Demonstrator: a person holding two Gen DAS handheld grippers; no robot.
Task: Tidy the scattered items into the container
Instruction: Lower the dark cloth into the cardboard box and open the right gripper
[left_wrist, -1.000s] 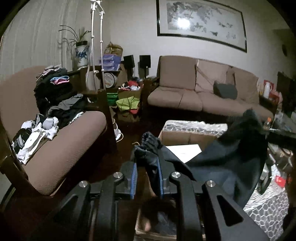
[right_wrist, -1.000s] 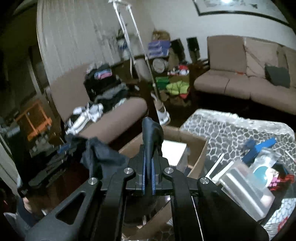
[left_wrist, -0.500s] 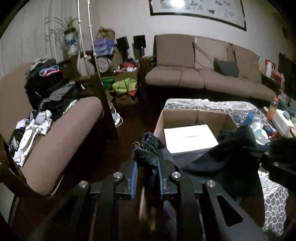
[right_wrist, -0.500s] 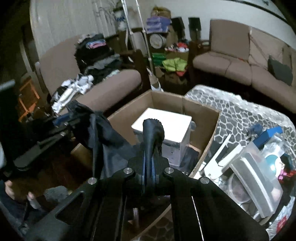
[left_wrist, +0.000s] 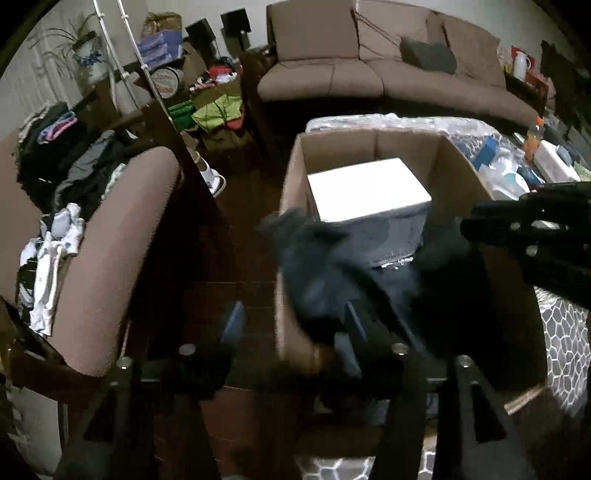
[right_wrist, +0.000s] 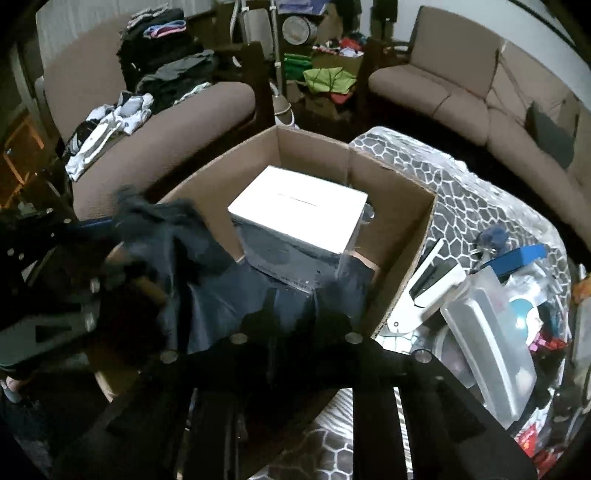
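- Right at my left gripper (left_wrist: 291, 325) the jaws have just been opening; its blue-lined fingers (left_wrist: 232, 321) stand wide apart, and the dark garment (left_wrist: 321, 269), soft, limp and blurred, sits between them with no pad pressing on it, draped over the near wall of the cardboard box (left_wrist: 291, 184).
- My right gripper (right_wrist: 295, 306) has also just been opening; a narrow gap shows between its black fingers, and the same dark cloth (right_wrist: 229, 291) lies just ahead of and below them. I cannot tell whether the pads still pinch it.
- Just beyond both tools, the box is open-topped plain brown corrugated card. Inside it the crumpled garment spreads over the near half of the floor, and farther in stands a white rectangular carton (right_wrist: 299, 210) with a flat, smooth lid.
- To the right of my right gripper, a table with a grey honeycomb-patterned cover (right_wrist: 461, 195) carries clear plastic tubs and small clutter.
- To the left, farther off, a brown upholstered armchair (left_wrist: 122, 229) holds heaped clothes.
- Farthest ahead, a long brown sofa (left_wrist: 388, 77) lines the wall of the dim room.
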